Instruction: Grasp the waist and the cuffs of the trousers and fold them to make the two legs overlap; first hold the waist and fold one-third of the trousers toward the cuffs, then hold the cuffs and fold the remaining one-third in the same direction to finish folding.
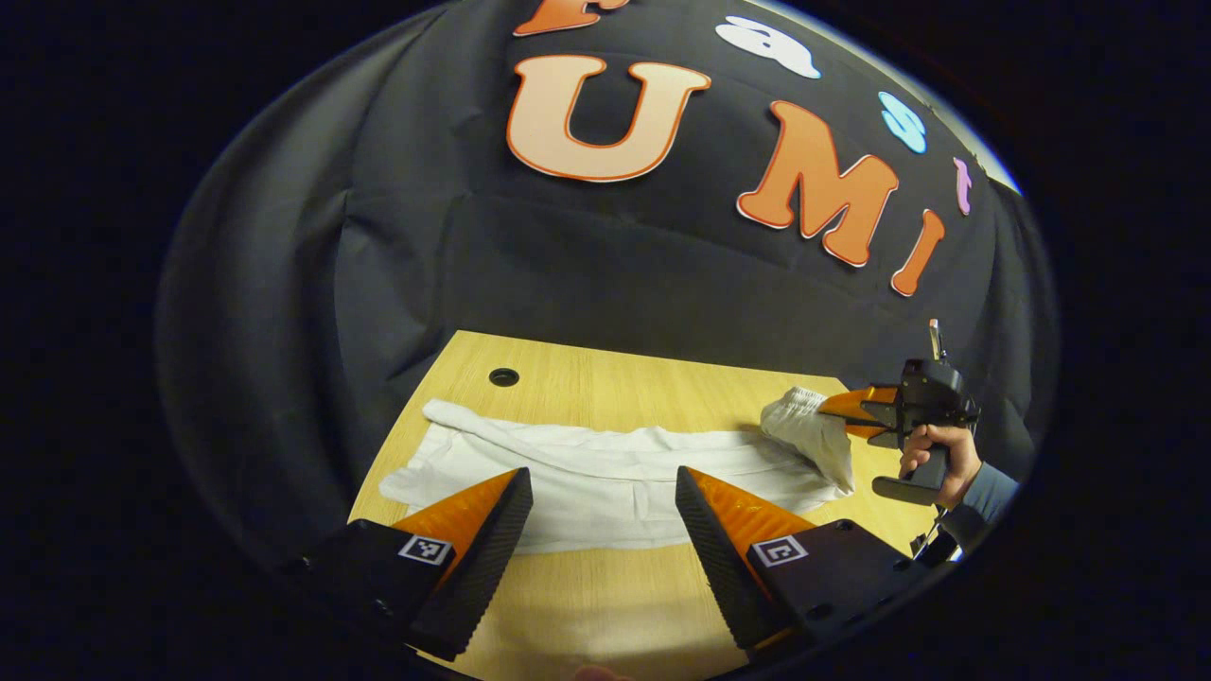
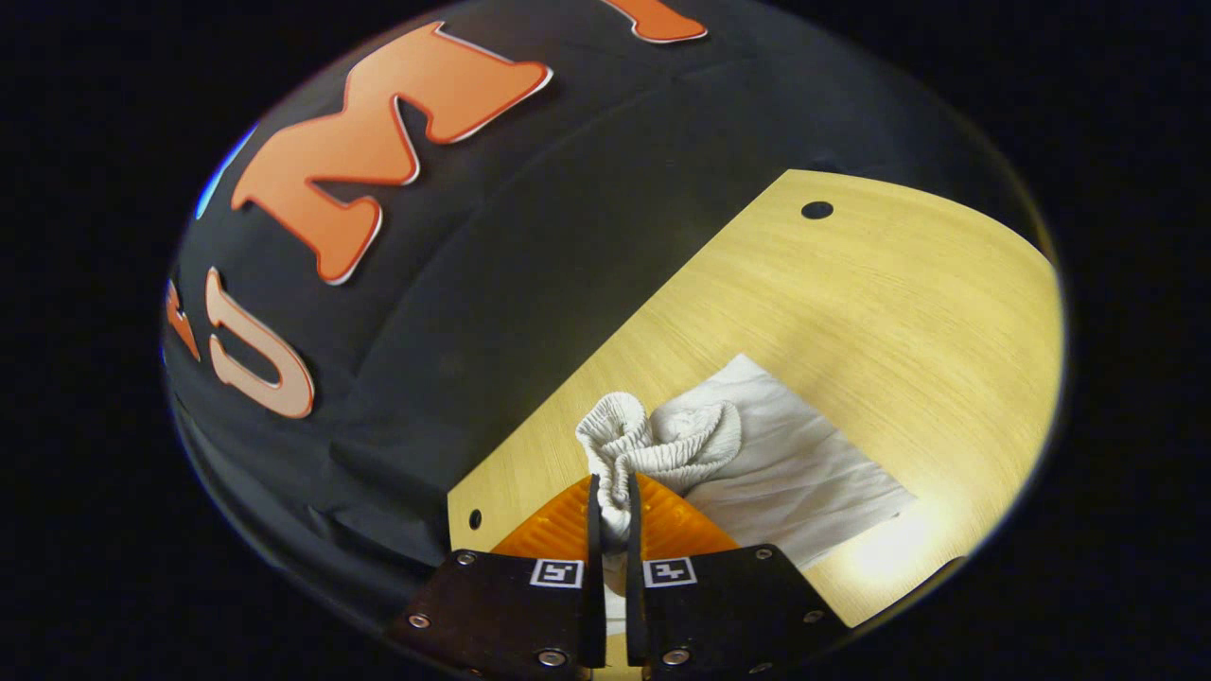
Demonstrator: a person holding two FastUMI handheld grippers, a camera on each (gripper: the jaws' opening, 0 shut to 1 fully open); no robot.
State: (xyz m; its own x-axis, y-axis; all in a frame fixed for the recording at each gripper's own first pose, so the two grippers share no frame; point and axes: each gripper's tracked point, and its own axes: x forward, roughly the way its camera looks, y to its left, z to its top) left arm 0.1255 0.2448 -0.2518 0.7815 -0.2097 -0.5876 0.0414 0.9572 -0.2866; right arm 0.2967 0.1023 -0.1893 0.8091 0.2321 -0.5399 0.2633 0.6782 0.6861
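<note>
Our right gripper (image 2: 613,492) pinches the gathered waist (image 2: 653,437) of the white trousers (image 1: 605,473), lifting it off the wooden table (image 1: 615,586). Our left gripper (image 1: 604,478) hangs wide apart above the spread legs.

No readable text or numbers; small square markers (image 1: 425,550) on the tools.

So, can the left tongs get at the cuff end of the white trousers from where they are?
Probably yes. The left tongs hang open just over the white cloth trousers spread on the light wooden table, nothing between. The right tongs are shut on the gathered waistband, well off to the side.
</note>
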